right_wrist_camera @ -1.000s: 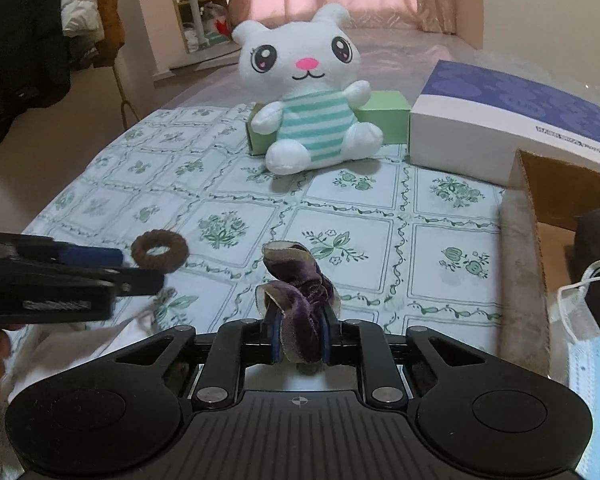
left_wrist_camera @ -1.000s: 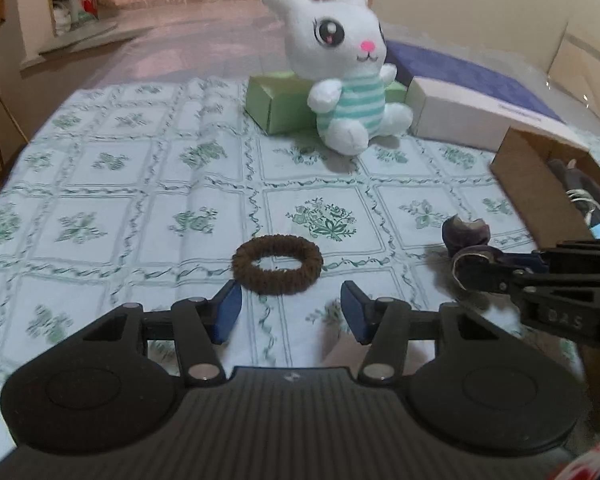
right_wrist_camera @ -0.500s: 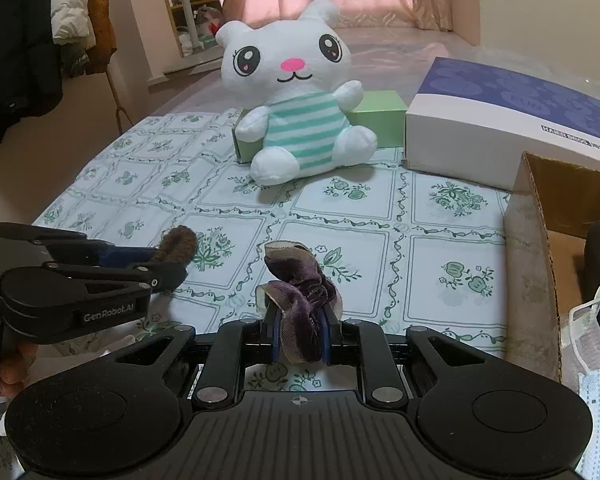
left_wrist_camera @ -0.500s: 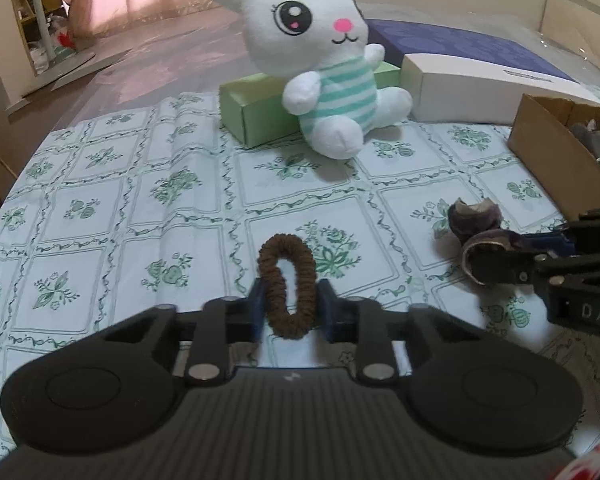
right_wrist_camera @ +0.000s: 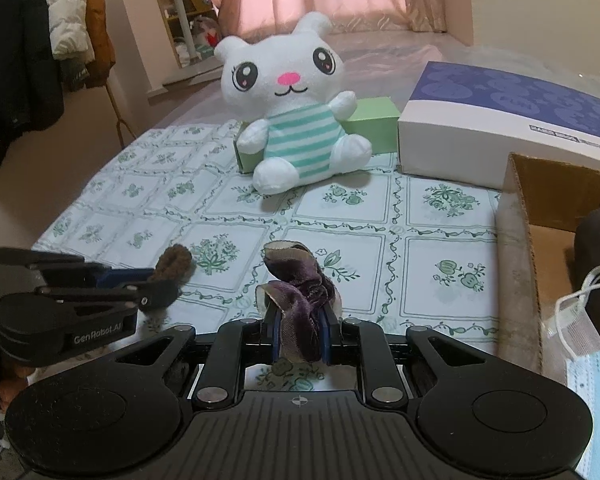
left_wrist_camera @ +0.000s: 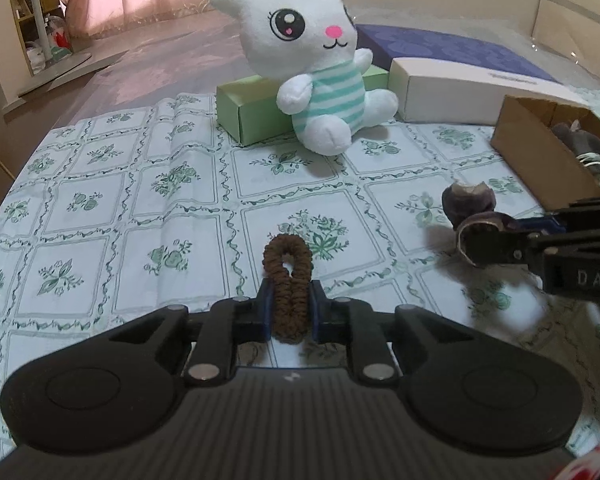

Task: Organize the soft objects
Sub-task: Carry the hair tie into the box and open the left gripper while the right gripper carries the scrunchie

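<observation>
A brown hair scrunchie (left_wrist_camera: 287, 276) stands squeezed into a narrow upright loop between the blue pads of my left gripper (left_wrist_camera: 289, 300), whose jaws are still closing on it just above the flowered tablecloth (left_wrist_camera: 140, 216). My right gripper (right_wrist_camera: 299, 320) is shut on a crumpled purple velvet scrunchie (right_wrist_camera: 298, 284). In the left wrist view the right gripper (left_wrist_camera: 496, 232) comes in from the right with the purple scrunchie (left_wrist_camera: 468, 202) at its tip. The right wrist view shows the left gripper (right_wrist_camera: 156, 286) at lower left, the brown scrunchie (right_wrist_camera: 175, 263) poking out of it.
An open cardboard box (right_wrist_camera: 516, 232) sits at the right, holding a dark soft item and a blue face mask (right_wrist_camera: 596, 392). A white plush bunny (left_wrist_camera: 312, 64) leans on a green carton (left_wrist_camera: 248, 108) at the back, beside a white and purple box (left_wrist_camera: 460, 88).
My left gripper has shut on the brown scrunchie, which lay flat on the cloth, and raised it upright. The right gripper has kept hold of the purple scrunchie and barely moved.
</observation>
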Available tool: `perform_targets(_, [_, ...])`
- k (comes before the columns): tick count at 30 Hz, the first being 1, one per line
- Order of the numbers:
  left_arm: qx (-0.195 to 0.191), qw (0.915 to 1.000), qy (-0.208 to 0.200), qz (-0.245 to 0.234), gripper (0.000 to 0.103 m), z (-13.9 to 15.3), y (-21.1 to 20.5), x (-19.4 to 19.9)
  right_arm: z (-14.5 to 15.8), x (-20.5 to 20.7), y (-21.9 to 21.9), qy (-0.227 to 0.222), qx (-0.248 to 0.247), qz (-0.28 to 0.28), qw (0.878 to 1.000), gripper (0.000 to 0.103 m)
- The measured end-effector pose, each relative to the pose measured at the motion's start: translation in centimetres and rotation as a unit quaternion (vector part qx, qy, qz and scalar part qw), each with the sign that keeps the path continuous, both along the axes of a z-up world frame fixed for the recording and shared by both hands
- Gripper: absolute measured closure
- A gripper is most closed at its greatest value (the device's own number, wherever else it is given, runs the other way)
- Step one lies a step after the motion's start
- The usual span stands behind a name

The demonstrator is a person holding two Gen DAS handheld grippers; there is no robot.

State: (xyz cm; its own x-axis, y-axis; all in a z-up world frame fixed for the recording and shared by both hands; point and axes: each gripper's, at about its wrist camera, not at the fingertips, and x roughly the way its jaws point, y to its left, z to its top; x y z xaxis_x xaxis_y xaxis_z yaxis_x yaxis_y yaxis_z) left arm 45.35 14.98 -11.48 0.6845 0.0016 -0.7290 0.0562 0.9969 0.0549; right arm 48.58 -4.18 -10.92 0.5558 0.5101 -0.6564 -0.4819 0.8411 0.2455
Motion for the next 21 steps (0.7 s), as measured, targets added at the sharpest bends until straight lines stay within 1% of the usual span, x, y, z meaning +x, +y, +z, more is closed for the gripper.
perform_targets(5, [-0.002, 1.0, -0.008, 0.001, 0.087, 1.3, -0.4, -1.8, 1.3, -1.3, -0.9, -0.002, 0.023, -0.003, 1.0, 0.084])
perform_targets(10, [-0.011, 0.9995, -0.027, -0.006, 0.087, 3.8, -1.9, -3.4, 3.1, -2.6, -2.1, -0.01, 0.04, -0.008, 0.999, 0.084])
perform_targets(16, [-0.025, 0.9975, -0.058, -0.033, 0.087, 7.5, -5.2, -4.4, 5.8, -3.9, -4.7, -0.027, 0.054, -0.021, 0.998, 0.084])
perform_targets(21, [-0.035, 0.9949, -0.072, -0.061, 0.087, 9.6, -9.1, -4.5, 7.7, -4.8, -8.3, -0.047, 0.046, -0.035, 0.997, 0.084])
